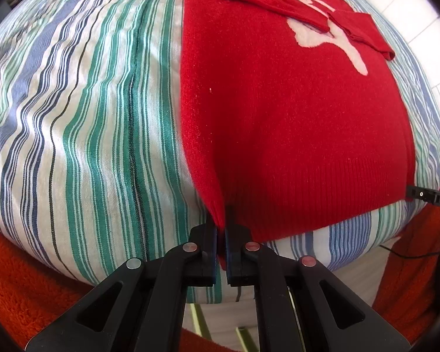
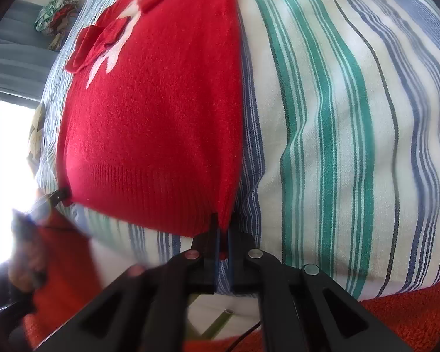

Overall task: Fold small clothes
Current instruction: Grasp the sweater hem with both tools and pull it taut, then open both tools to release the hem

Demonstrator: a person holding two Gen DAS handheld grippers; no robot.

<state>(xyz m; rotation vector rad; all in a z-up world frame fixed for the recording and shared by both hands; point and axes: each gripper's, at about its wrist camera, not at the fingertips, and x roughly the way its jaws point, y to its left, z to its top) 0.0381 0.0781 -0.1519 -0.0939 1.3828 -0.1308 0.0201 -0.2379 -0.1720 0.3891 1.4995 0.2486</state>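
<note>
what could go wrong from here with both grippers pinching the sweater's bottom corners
1. Each gripper, left gripper and right gripper, holds only a thin pinch of the red sweater hem; a corner may slip out when lifted.
2. The folded sleeves lie loose on top and could slide off.
3. The striped sheet might get dragged.

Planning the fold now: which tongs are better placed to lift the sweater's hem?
Neither alone. The left tongs and right tongs are each shut on a bottom corner of the red sweater, so both look equally placed to lift together.

free: striped bedsheet (image 1: 88, 117) bare beside red sweater (image 1: 278, 117) | obstacle: folded sleeves (image 1: 358, 29) on top
</note>
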